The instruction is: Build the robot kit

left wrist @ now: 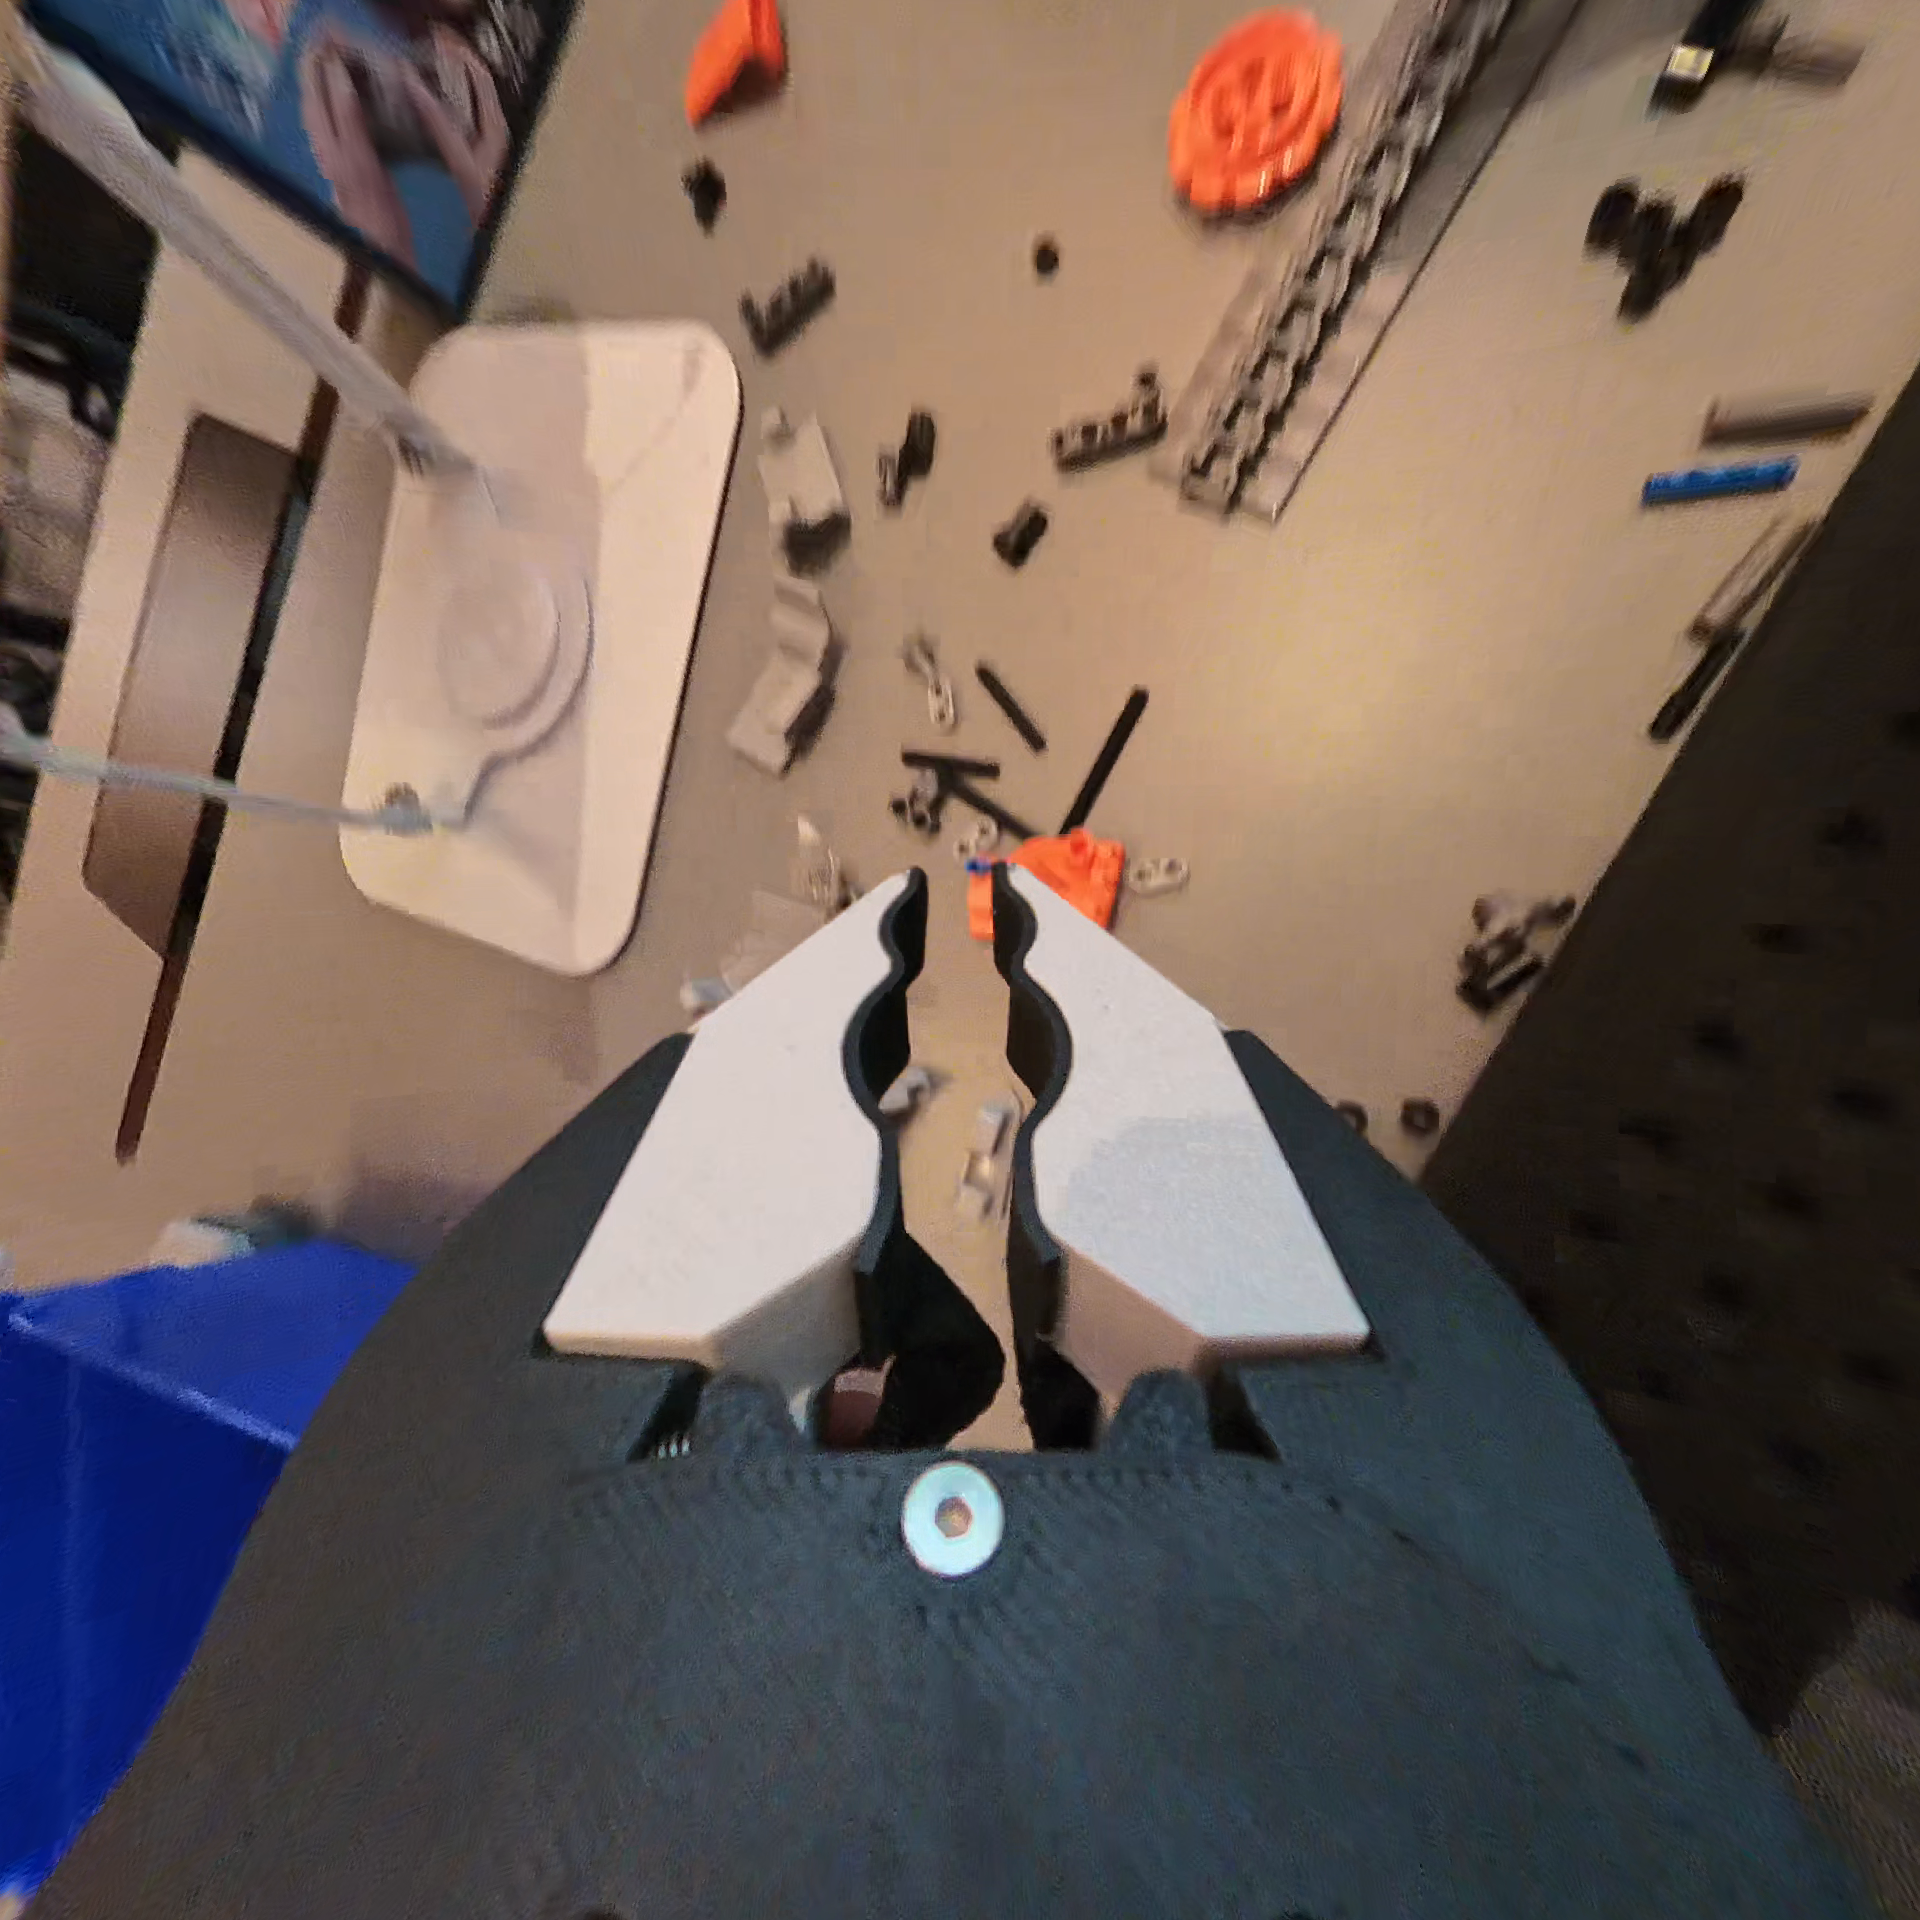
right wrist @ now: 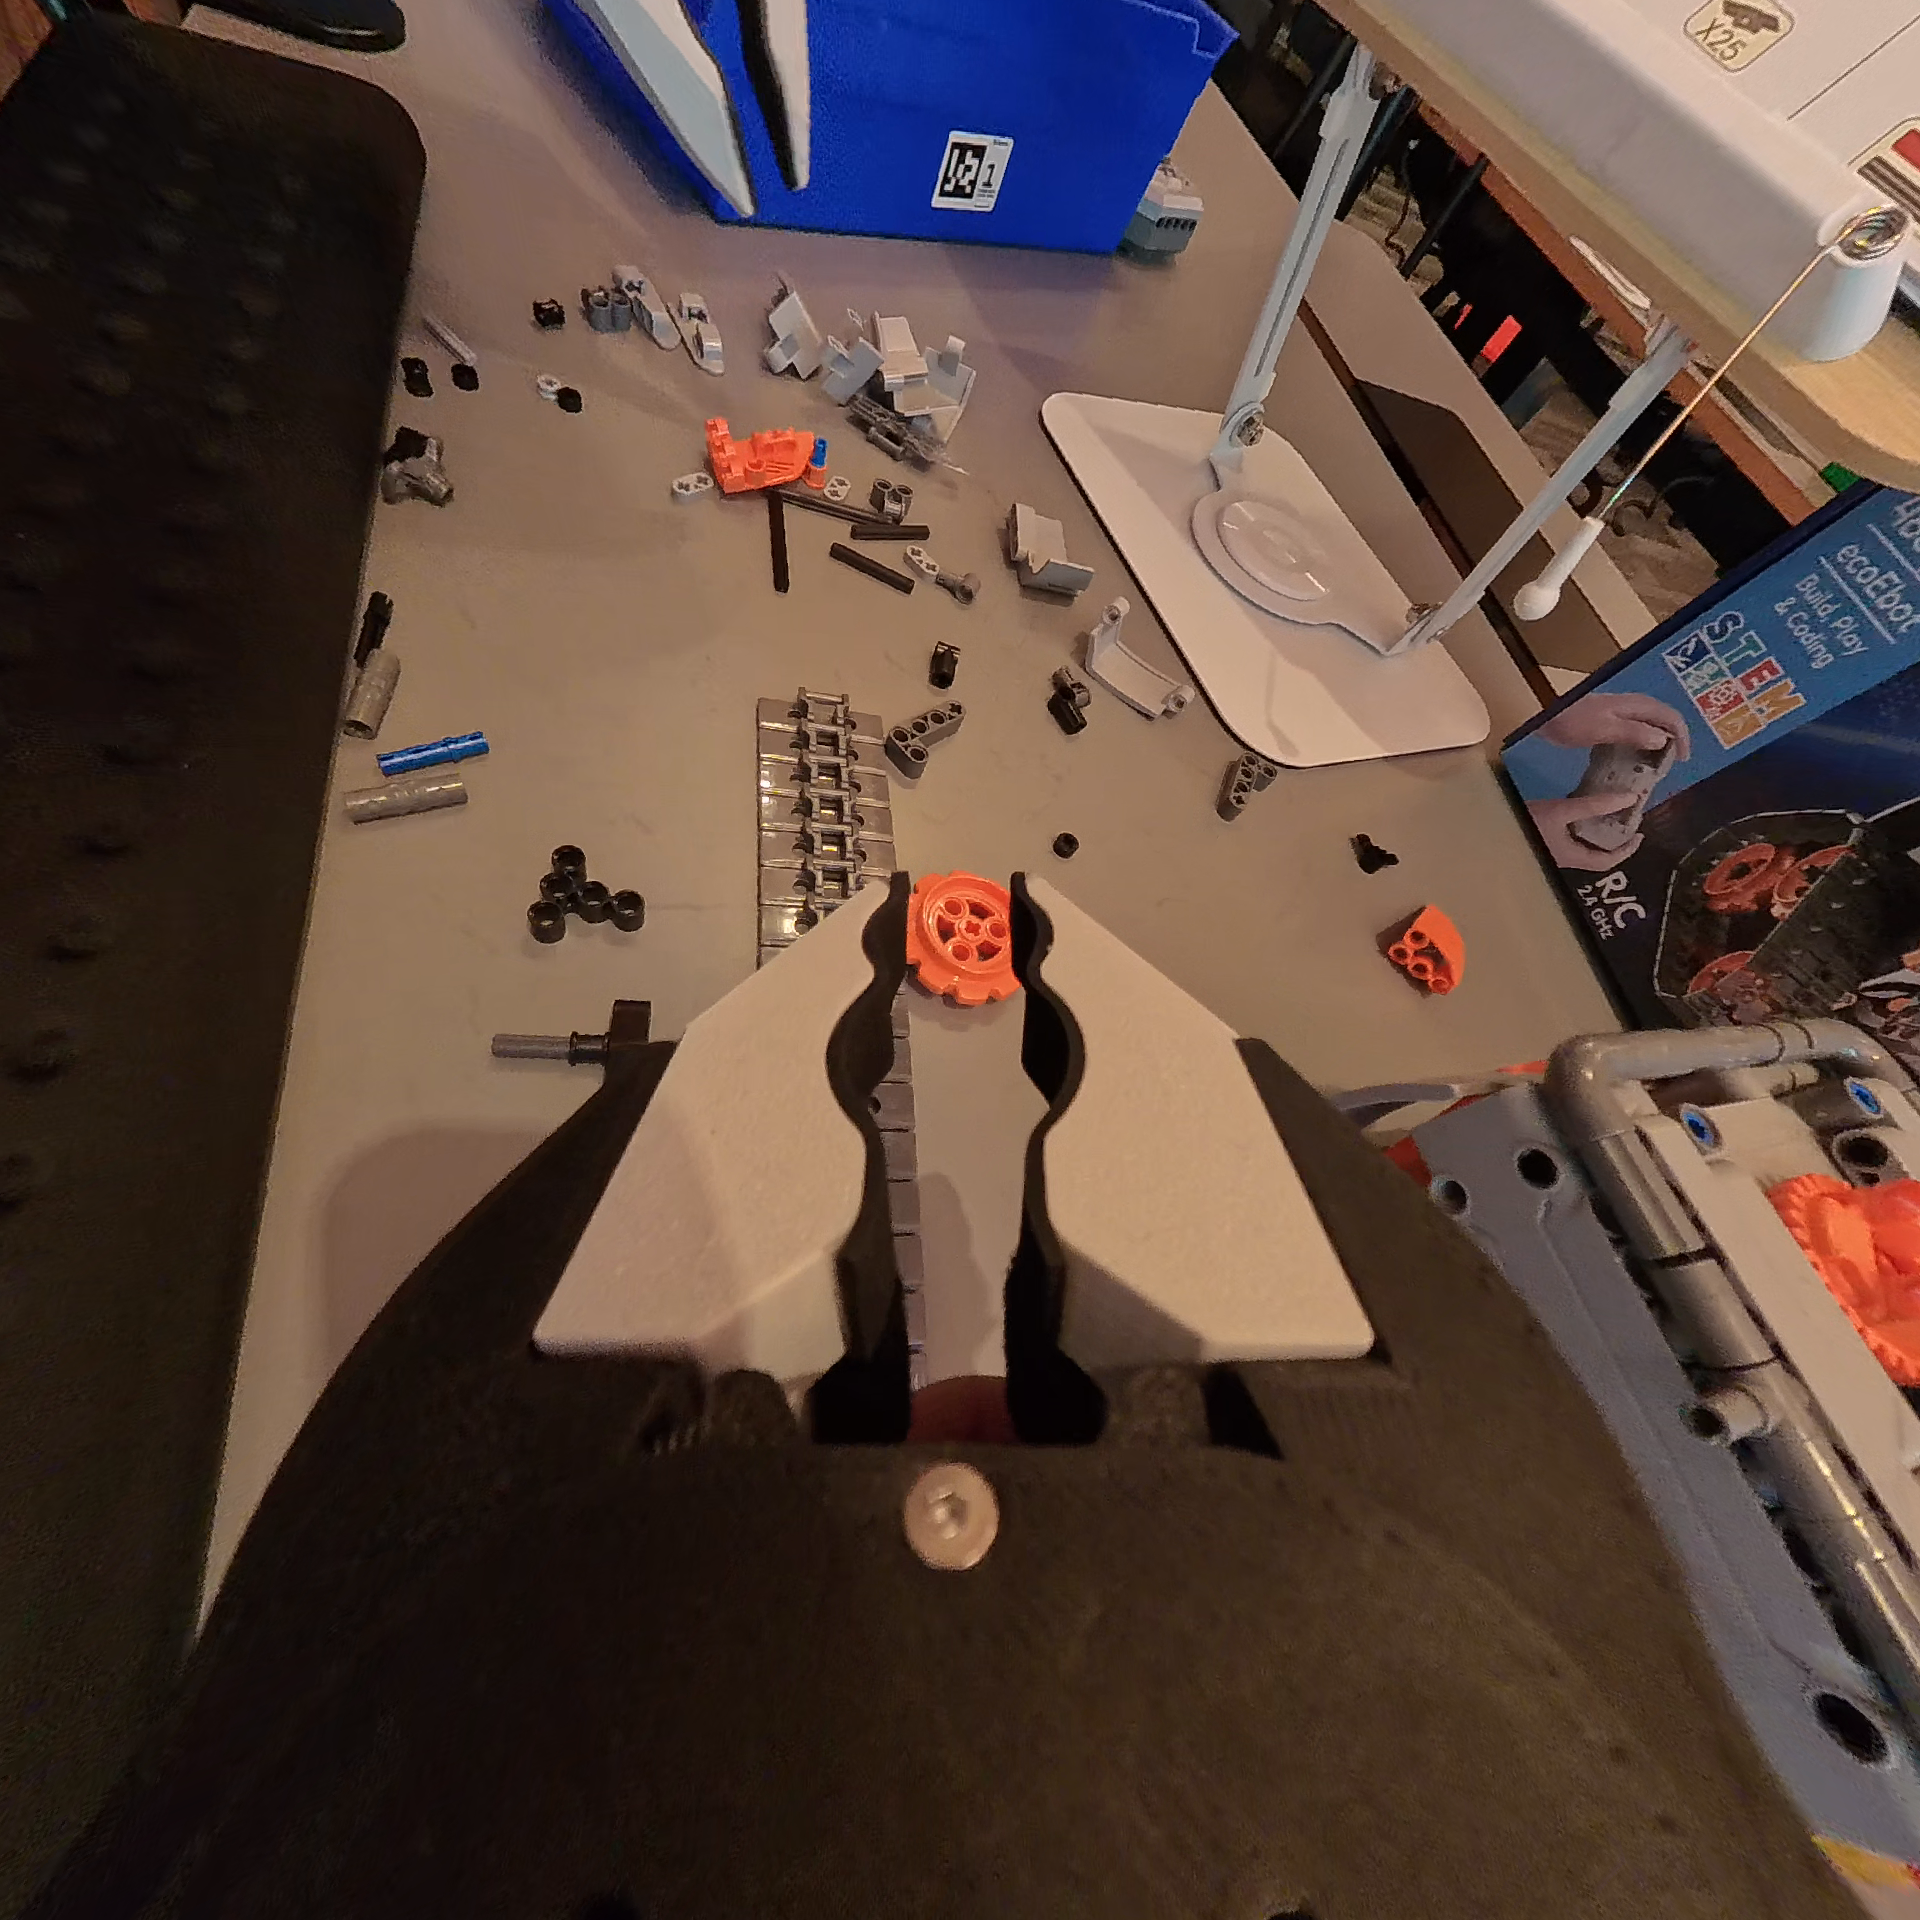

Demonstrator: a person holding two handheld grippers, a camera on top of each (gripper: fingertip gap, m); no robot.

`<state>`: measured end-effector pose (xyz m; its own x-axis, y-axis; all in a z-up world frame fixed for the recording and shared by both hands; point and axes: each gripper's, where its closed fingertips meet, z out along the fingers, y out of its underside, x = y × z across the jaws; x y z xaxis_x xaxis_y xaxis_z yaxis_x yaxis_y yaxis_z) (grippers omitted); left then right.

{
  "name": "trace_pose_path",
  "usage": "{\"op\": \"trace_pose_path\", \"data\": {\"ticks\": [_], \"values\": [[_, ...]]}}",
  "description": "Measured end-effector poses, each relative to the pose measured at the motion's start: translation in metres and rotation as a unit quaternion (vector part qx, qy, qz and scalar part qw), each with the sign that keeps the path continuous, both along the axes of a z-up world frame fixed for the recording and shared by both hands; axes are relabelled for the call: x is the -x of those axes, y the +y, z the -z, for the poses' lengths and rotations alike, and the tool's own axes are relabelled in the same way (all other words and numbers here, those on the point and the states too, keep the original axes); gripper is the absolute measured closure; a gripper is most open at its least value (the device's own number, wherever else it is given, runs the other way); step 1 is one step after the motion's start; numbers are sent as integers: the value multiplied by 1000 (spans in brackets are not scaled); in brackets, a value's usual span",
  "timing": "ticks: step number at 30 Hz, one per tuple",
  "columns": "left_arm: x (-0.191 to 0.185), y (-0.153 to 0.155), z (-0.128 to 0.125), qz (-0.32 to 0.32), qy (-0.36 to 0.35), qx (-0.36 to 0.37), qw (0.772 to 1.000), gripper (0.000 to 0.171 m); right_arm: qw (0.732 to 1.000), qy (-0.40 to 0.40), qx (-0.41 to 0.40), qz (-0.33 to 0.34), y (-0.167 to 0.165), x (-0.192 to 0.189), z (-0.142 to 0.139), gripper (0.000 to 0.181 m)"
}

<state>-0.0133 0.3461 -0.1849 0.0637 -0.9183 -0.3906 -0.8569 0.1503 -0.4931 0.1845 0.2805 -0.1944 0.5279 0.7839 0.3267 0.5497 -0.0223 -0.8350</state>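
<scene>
The left tongs [left wrist: 958, 883] stand slightly parted, a narrow gap between their tips, and nothing is held in them. They hang over the surface [left wrist: 1299, 727], and just beyond their tips lies a small orange piece [left wrist: 1075, 878] among loose black rods [left wrist: 1107, 753] and grey bits. To the left sits a white lamp base [left wrist: 623, 623]; near left is a blue bin [left wrist: 156, 1455]. Far right lie an orange wheel [left wrist: 1252, 109] and a grey track strip [left wrist: 1309, 312]. This view is blurred, so the smaller parts cannot be told apart.

The right tongs [right wrist: 956, 883] are open a little wider and empty. The same orange wheel [right wrist: 961, 935] lies on the surface [right wrist: 623, 623] between their tips; whether the pads touch it cannot be told. The track strip [right wrist: 821, 800] runs just left of the wheel and on under the tongs. At near right stands a partly built grey model [right wrist: 1662, 1299]. Farther off are the orange piece [right wrist: 758, 457], the lamp base [right wrist: 1143, 488], a printed box [right wrist: 1766, 727] at right and the blue bin [right wrist: 987, 104] at the far edge, with the other tongs in front of it.
</scene>
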Motion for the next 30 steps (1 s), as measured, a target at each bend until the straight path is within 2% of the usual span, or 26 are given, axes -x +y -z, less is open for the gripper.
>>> {"op": "trace_pose_path", "data": {"ticks": [4, 9, 14, 18, 20, 22, 24, 27, 30], "values": [[28, -6, 13, -14, 30, 16, 999, 160, 1000, -2, 3, 0, 1, 0, 3, 164], [44, -30, 23, 5, 32, 54, 998, 159, 1000, -5, 9, -3, 0, 0, 7, 164], [54, -34, 15, 2, 14, 46, 999, 160, 1000, -8, 15, -12, -1, 2, 12, 165], [21, -70, 21, 83, -13, 91, 992, 162, 1000, -11, 19, -18, -3, 4, 15, 165], [1, -94, 35, 136, 0, 120, 983, 161, 1000, -12, 19, -22, -3, 5, 16, 165], [-5, -97, 43, 157, 27, 113, 981, 157, 1000, -12, 18, -22, -4, 5, 15, 165], [-1, -84, 32, 141, 23, 99, 985, 155, 1000, -11, 14, -21, -4, 4, 13, 165], [14, -52, -3, 89, -5, 50, 995, 154, 1000, -7, 13, -21, -5, 4, 12, 165], [39, -18, -39, 34, -1, -20, 999, 154, 1000, -8, 17, -22, -5, 5, 15, 165]]}}
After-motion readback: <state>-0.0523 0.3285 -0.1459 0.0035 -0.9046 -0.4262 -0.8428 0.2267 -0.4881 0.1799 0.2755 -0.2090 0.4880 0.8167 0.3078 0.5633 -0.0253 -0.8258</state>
